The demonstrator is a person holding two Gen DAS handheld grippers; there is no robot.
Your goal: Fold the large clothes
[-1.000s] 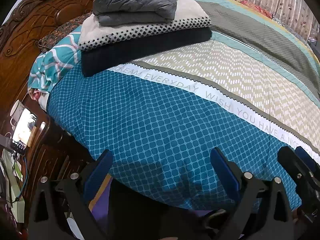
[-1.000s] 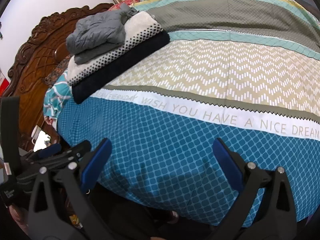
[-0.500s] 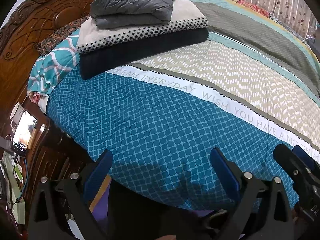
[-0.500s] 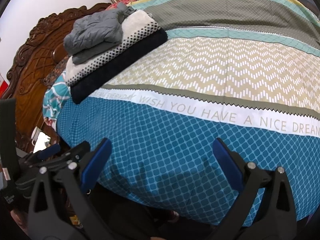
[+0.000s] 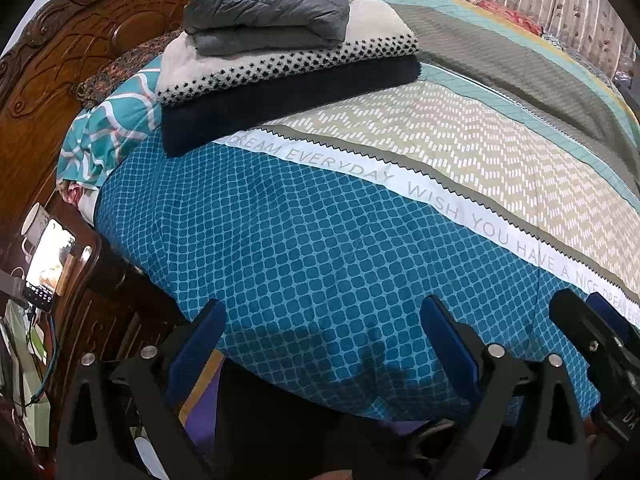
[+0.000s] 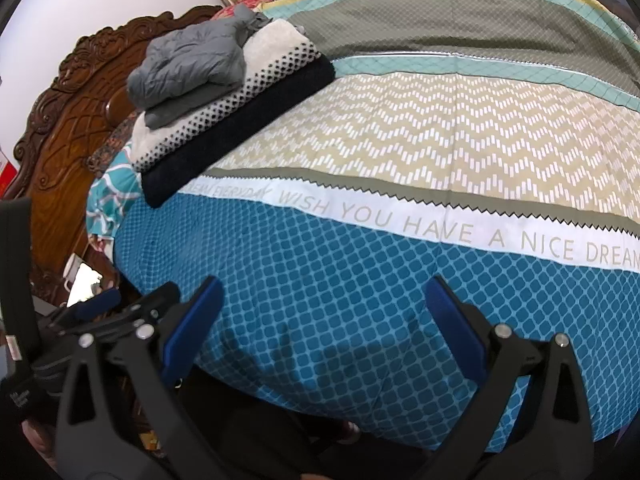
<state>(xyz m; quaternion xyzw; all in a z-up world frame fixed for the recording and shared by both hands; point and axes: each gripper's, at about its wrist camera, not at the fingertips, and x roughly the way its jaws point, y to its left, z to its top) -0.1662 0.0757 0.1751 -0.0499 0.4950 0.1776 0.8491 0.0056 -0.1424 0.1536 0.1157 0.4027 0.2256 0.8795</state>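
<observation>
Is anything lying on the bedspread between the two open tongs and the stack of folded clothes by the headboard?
Nothing visible does. Between the left tongs, the right tongs and the stack topped by the grey puffy folded jacket lies only bare blue-patterned bedspread with its white lettered band.

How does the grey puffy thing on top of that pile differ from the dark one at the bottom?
The grey puffy garment is crinkled, bulky and light grey; the dark folded garment at the bottom is near black, flat and fuzzy-looking. The grey one covers only part of the pile; the dark one spreads widest. Both are folded and lie in one stack on the bed.
</observation>
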